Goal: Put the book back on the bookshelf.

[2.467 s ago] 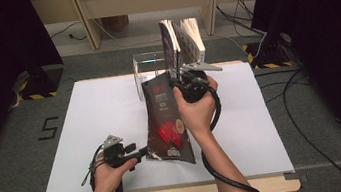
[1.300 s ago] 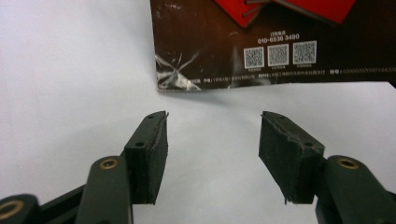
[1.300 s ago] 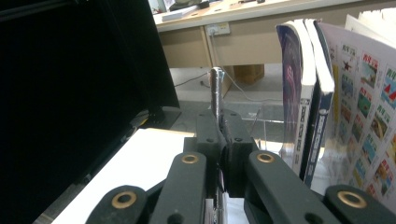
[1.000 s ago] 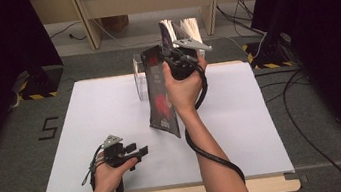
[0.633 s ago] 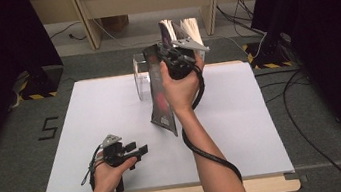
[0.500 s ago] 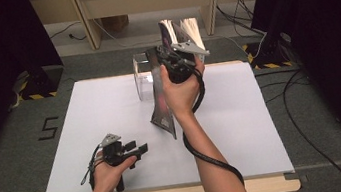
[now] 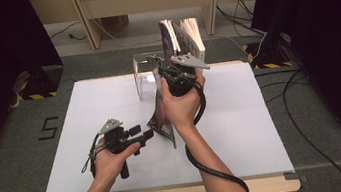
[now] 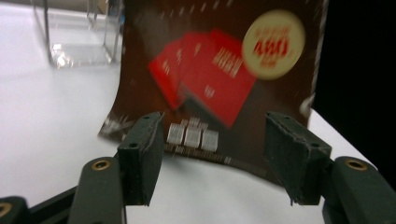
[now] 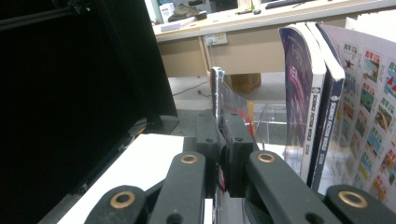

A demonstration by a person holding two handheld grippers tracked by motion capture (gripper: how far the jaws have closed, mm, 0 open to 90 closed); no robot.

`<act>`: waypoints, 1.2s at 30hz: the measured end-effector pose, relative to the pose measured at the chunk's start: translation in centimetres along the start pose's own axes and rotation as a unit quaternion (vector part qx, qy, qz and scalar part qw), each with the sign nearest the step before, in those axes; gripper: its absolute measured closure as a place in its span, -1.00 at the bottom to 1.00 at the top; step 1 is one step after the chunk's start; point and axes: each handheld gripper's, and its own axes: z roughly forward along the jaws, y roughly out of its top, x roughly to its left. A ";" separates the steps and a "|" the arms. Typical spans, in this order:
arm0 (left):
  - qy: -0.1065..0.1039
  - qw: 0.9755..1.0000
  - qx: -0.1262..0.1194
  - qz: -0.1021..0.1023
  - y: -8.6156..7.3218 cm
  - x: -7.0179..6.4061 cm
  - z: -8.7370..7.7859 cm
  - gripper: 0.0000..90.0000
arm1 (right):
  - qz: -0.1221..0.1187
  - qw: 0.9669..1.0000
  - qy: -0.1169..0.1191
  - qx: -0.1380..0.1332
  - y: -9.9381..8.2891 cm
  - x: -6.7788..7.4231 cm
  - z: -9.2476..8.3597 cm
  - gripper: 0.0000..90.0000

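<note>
- Our right hand-held gripper (image 7: 167,71) has carried the dark magazine (image 7: 159,112) from low center of the high view up toward the acrylic stand (image 7: 144,77) and the upright books (image 7: 181,36) at upper center; we judge it is headed into the stand.
- The magazine now hangs edge-on, its lower edge near the white tabletop (image 7: 264,128).
- Right hand-held gripper (image 9: 223,154): jaws clenched on the magazine's top edge (image 9: 217,93), books (image 9: 317,102) just to the right.
- Left hand-held gripper (image 7: 146,135): jaws spread wide, holding nothing; in its own view the magazine cover (image 8: 219,79) stands just beyond the pads (image 8: 142,154).
</note>
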 end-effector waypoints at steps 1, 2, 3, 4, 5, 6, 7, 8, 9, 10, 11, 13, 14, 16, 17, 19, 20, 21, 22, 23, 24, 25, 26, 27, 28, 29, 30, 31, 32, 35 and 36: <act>-0.002 1.000 -0.001 0.004 0.5 -0.3 0.1 -0.16 | 0.001 1.000 0.001 0.002 -0.1 0.0 0.0 0.94; -0.002 1.000 -0.002 0.008 0.8 -0.6 0.3 -0.16 | 0.003 1.000 0.000 0.002 -0.2 0.0 0.0 0.94; -0.003 1.000 -0.003 0.015 1.4 -0.9 0.5 -0.16 | 0.006 1.000 0.000 0.004 -0.2 0.1 -0.1 0.94; -0.004 1.000 -0.002 0.018 1.7 -1.1 0.6 -0.16 | 0.002 1.000 0.000 0.002 -0.3 0.0 -0.1 0.94; -0.004 1.000 -0.002 0.021 2.2 -1.4 0.9 -0.16 | 0.005 1.000 0.000 0.000 -0.4 0.1 -0.1 0.94; -0.003 1.000 -0.004 0.024 2.6 -1.5 1.1 -0.16 | 0.005 1.000 0.000 0.001 -0.5 0.1 -0.2 0.94; -0.001 1.000 -0.003 0.029 3.1 -1.7 1.3 -0.16 | 0.004 1.000 -0.001 0.001 -0.5 0.2 -0.2 0.94; -0.001 1.000 -0.005 0.030 3.3 -1.8 1.4 -0.16 | 0.003 1.000 -0.003 -0.001 -0.5 0.2 -0.2 0.94; -0.002 0.999 -0.004 0.032 3.8 -2.0 1.6 -0.16 | 0.002 1.000 -0.003 0.000 -0.5 0.2 -0.2 0.94; -0.003 0.999 -0.005 0.034 4.1 -2.1 1.8 -0.16 | 0.002 1.000 -0.004 -0.001 -0.5 0.2 -0.3 0.94; -0.004 0.999 -0.005 0.037 4.6 -2.3 2.0 -0.15 | 0.000 1.000 -0.004 -0.003 -0.5 0.2 -0.2 0.94; -0.003 0.999 -0.008 0.038 5.0 -2.5 2.2 -0.15 | -0.001 1.000 -0.005 0.001 -0.5 0.4 -0.2 0.94; -0.003 0.999 -0.010 0.040 5.3 -2.7 2.4 -0.15 | -0.002 1.000 -0.004 0.000 -0.5 0.4 -0.2 0.94; -0.002 0.999 -0.010 0.044 5.8 -2.9 2.7 -0.15 | 0.000 1.000 -0.004 0.001 -0.6 0.6 -0.2 0.94; -0.003 0.999 -0.009 0.043 6.0 -3.1 2.9 -0.15 | -0.001 1.000 -0.005 0.001 -0.6 0.6 -0.1 0.94; -0.003 0.999 -0.009 0.043 6.4 -3.3 3.2 -0.15 | -0.004 1.000 -0.005 0.002 -0.6 0.7 0.0 0.94; -0.002 0.999 -0.010 0.045 6.6 -3.4 3.3 -0.15 | -0.001 1.000 -0.005 0.005 -0.6 0.8 0.0 0.93; -0.001 0.999 -0.013 0.044 6.9 -3.5 3.4 -0.15 | -0.002 1.000 -0.006 0.006 -0.6 0.8 0.0 0.93; -0.001 0.999 -0.014 0.046 7.0 -3.5 3.4 -0.15 | 0.001 1.000 -0.005 0.008 -0.7 0.8 0.0 0.94; -0.001 0.999 -0.016 0.046 7.2 -3.7 3.5 -0.14 | -0.001 1.000 -0.005 0.006 -0.7 0.8 0.1 0.94; -0.001 0.999 -0.016 0.047 7.4 -3.7 3.6 -0.14 | -0.006 1.000 -0.005 0.005 -0.7 0.7 0.1 0.94; -0.002 0.999 -0.018 0.047 7.5 -3.9 3.6 -0.14 | -0.006 1.000 -0.005 0.006 -0.7 0.7 0.1 0.94; -0.003 0.999 -0.019 0.047 7.7 -4.0 3.7 -0.14 | -0.005 1.000 -0.006 0.008 -0.7 0.7 0.1 0.93; -0.003 0.999 -0.019 0.049 7.8 -4.1 3.8 -0.14 | -0.001 1.000 -0.005 0.010 -0.7 0.7 0.1 0.94; -0.003 0.999 -0.019 0.051 7.9 -4.3 3.9 -0.14 | 0.001 1.000 -0.006 0.010 -0.7 0.6 0.1 0.93; -0.004 0.999 -0.019 0.050 8.0 -4.4 4.0 -0.14 | 0.000 1.000 -0.007 0.012 -0.7 0.6 0.1 0.94; -0.003 0.998 -0.020 0.052 8.0 -4.5 4.1 -0.14 | -0.002 1.000 -0.007 0.011 -0.6 0.5 0.1 0.94; 0.002 0.998 -0.023 0.059 8.1 -4.7 4.3 -0.14 | -0.003 1.000 -0.007 0.011 -0.6 0.5 0.1 0.94; 0.005 0.998 -0.023 0.062 8.2 -4.8 4.4 -0.14 | -0.004 1.000 -0.007 0.012 -0.6 0.5 0.0 0.94; 0.012 0.997 -0.019 0.068 8.3 -5.0 5.0 -0.13 | -0.004 1.000 -0.007 0.013 -0.6 0.5 0.0 0.94; 0.012 0.997 -0.020 0.067 8.3 -5.1 5.2 -0.12 | -0.003 1.000 -0.008 0.013 -0.5 0.5 0.0 0.94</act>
